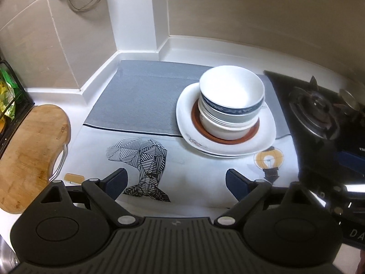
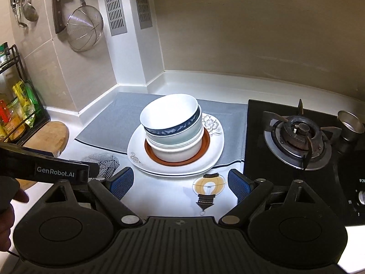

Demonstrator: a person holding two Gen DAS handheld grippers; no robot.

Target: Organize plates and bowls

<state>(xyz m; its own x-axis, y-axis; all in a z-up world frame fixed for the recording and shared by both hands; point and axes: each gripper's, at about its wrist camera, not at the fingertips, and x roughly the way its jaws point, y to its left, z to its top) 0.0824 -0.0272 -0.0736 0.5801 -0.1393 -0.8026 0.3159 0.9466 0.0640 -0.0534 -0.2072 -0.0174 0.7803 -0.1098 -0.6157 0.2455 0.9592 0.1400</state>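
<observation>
Legibly, "GenRobot.AI" (left gripper (image 2: pixel 57 171)).

The white desk (image 2: pixel 173 196) is washed out by overhead glare, the corners are darkened, and straight edges are bent by fisheye distortion.

Gas burner (image 2: pixel 297 137), strainer (image 2: pixel 84 30), cutting board (image 1: pixel 29 155)
</observation>
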